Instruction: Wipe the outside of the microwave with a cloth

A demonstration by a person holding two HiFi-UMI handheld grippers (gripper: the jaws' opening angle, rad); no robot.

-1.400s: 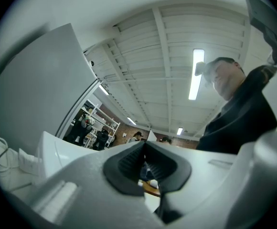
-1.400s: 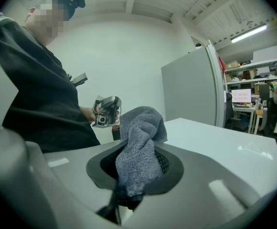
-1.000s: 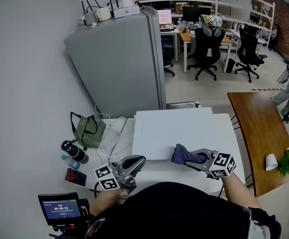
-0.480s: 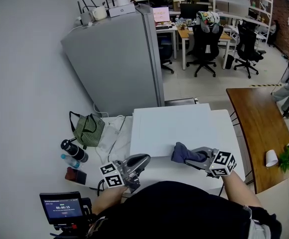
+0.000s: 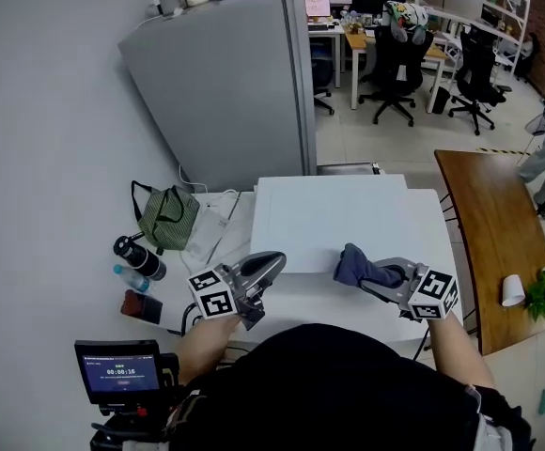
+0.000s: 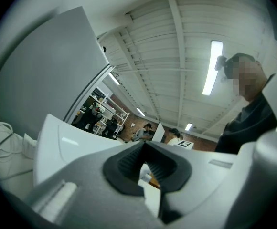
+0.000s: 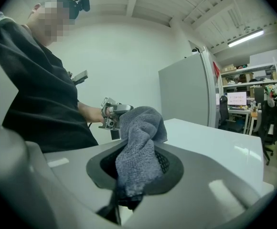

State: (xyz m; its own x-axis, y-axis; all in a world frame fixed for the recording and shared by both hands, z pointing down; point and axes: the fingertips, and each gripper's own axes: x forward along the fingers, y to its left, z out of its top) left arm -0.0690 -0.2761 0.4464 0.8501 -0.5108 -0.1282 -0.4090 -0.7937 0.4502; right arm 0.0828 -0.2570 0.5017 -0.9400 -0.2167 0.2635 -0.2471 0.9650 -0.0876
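Note:
The white microwave [image 5: 338,216] stands straight ahead, seen from above. A blue-grey cloth [image 5: 359,265] rests on the top near the front right edge, bunched, with my right gripper [image 5: 378,274] shut on it. In the right gripper view the cloth [image 7: 139,142] sticks up from between the dark pads over the white top [image 7: 215,144]. My left gripper [image 5: 271,263] hovers at the front left corner, jaws together and nothing in them. In the left gripper view its tips [image 6: 144,149] meet, with the microwave's edge [image 6: 74,142] just beyond.
A grey refrigerator [image 5: 230,92] stands behind the microwave. On the left lie a green bag [image 5: 167,220], cables and bottles [image 5: 139,259]. A wooden table [image 5: 493,238] with a white cup [image 5: 513,290] and a plant [image 5: 540,295] is on the right. Office chairs [image 5: 395,64] stand farther back.
My left gripper has come up and a little right, closer to the microwave's front left corner. The right gripper still holds the cloth at about the same spot.

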